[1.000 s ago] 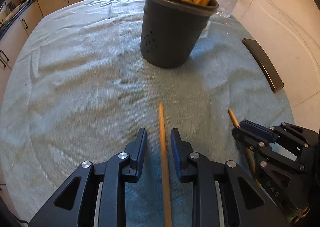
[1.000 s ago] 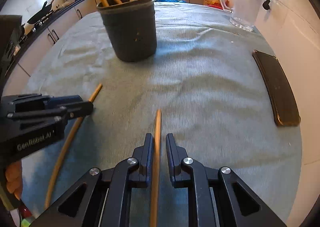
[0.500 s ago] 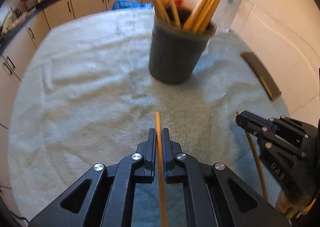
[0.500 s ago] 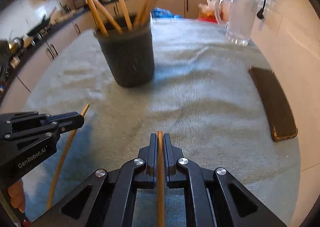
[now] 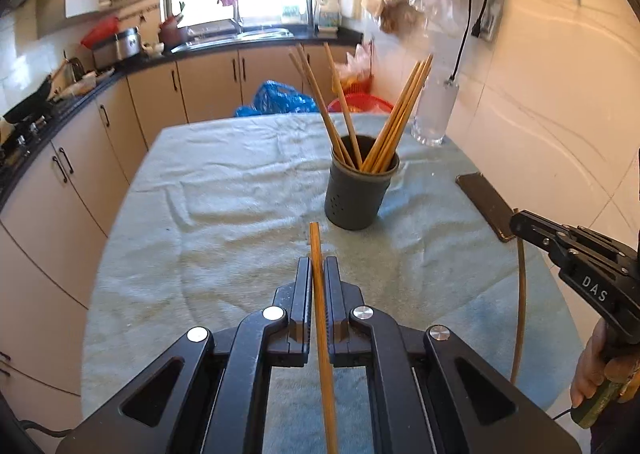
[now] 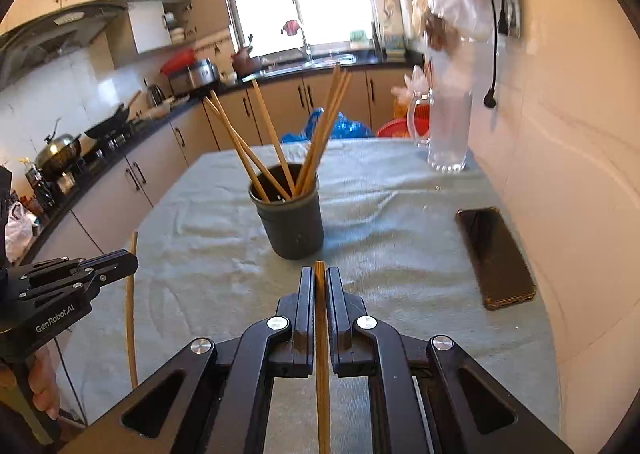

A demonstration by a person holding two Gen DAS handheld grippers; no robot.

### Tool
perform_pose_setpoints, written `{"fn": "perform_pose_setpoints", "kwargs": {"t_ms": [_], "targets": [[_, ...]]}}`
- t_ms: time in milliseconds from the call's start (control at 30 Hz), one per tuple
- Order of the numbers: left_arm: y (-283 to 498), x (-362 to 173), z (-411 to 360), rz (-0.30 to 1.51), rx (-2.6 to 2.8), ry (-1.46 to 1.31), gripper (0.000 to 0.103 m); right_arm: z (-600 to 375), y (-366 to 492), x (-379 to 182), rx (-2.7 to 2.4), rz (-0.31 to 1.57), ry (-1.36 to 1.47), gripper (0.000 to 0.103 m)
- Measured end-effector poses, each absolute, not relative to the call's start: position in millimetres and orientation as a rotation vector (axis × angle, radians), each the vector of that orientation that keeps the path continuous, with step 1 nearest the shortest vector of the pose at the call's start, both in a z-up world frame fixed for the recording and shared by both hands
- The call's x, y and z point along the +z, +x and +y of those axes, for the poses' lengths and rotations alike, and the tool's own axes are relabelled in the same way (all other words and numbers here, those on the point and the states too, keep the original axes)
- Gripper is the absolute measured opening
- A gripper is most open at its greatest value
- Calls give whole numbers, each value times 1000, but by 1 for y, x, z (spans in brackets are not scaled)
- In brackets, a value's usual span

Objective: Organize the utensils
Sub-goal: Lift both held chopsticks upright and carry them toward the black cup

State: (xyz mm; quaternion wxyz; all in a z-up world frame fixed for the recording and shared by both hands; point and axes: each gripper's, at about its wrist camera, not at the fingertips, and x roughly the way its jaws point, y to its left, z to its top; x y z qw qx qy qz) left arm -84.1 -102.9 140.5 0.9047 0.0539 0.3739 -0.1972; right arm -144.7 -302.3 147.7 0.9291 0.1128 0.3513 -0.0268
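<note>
A dark grey holder cup (image 5: 356,194) with several wooden chopsticks stands upright on the towel-covered table; it also shows in the right wrist view (image 6: 292,222). My left gripper (image 5: 318,274) is shut on a wooden chopstick (image 5: 320,294), held above the table and pointing toward the cup. My right gripper (image 6: 319,282) is shut on another wooden chopstick (image 6: 321,326), also raised and pointing at the cup. Each gripper shows in the other's view: the right one (image 5: 520,224) at the right edge, the left one (image 6: 128,260) at the left edge.
A dark phone (image 6: 496,254) lies on the towel (image 6: 400,214) near the right wall. A clear glass pitcher (image 6: 446,130) stands at the far right corner. Kitchen cabinets and counter run along the left and back. A blue bag (image 5: 276,98) sits behind the table.
Both grippers closed on their chopsticks, lifted them off the towel and tilted up. The cup now looks farther away and more of the kitchen shows.
</note>
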Motion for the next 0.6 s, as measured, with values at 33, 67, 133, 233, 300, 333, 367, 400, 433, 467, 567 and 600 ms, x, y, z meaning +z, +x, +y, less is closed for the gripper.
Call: {"fn": "perform_pose_setpoints", "kwargs": {"t_ms": [33,67,133,233,300,333,367,400,433,467,567,600], "targets": [[-90,144,-101,761,-404,113,5,-301,-151,152,-53,706,233,6],[-95,147,-99,752,-404,116,5,-299,-155,156,-52,697,234,6],[-108,153,-97,729,-407,123,5,-296,-165,163,-47,675,238,6],[-124,157,-97,702,-409,147,5,-290,-179,173,-47,644,228,6],[-134,158,-96,692,-412,156,5,-288,-186,177,-45,629,221,6],[-139,159,-96,686,-413,162,5,-286,-191,180,-43,620,218,6],[-142,159,-96,683,-413,166,5,-285,-194,182,-41,615,217,6],[-146,160,-96,679,-416,170,5,-284,-198,185,-38,605,217,6],[-150,161,-95,673,-418,171,5,-284,-201,187,-34,599,217,6],[-154,163,-95,665,-420,173,5,-284,-204,190,-31,593,217,6],[-166,170,-93,641,-426,171,5,-283,-214,197,-26,574,215,6],[-169,172,-92,637,-431,167,5,-282,-217,199,-24,568,214,6]]}}
